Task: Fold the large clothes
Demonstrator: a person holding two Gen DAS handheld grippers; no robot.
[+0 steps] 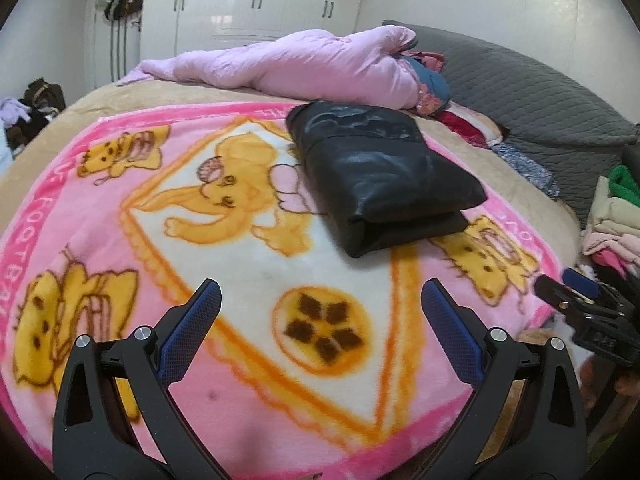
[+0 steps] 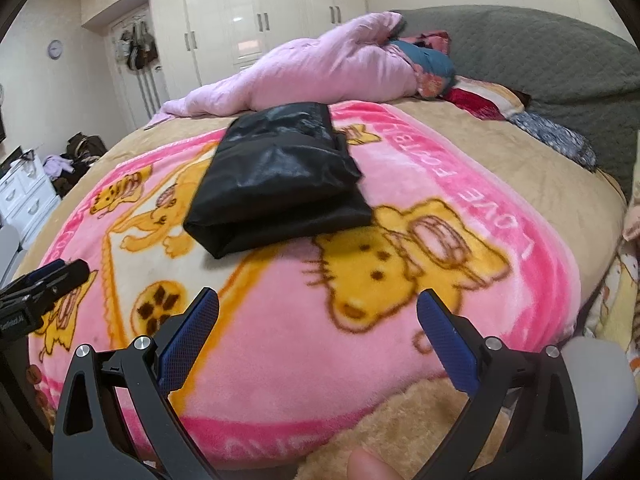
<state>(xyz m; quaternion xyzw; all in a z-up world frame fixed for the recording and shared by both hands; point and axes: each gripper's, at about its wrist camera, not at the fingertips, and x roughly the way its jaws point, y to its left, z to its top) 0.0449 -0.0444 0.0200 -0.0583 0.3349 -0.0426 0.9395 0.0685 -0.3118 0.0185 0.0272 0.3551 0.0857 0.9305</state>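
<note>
A black shiny garment (image 1: 380,172) lies folded into a thick rectangle on the pink cartoon blanket (image 1: 248,240); it also shows in the right wrist view (image 2: 276,176). My left gripper (image 1: 320,300) is open and empty, hovering over the blanket in front of the garment, apart from it. My right gripper (image 2: 318,308) is open and empty, over the blanket's near edge (image 2: 320,360), also apart from the garment. The right gripper shows at the right edge of the left wrist view (image 1: 576,304). The left gripper shows at the left edge of the right wrist view (image 2: 44,284).
A pink quilt (image 1: 304,64) is bunched at the far side of the bed, with pillows (image 1: 472,120) and a grey headboard (image 1: 540,92) to the right. Stacked folded clothes (image 1: 616,220) stand at the right. White wardrobes (image 2: 256,16) line the back wall. A white dresser (image 2: 24,196) stands left.
</note>
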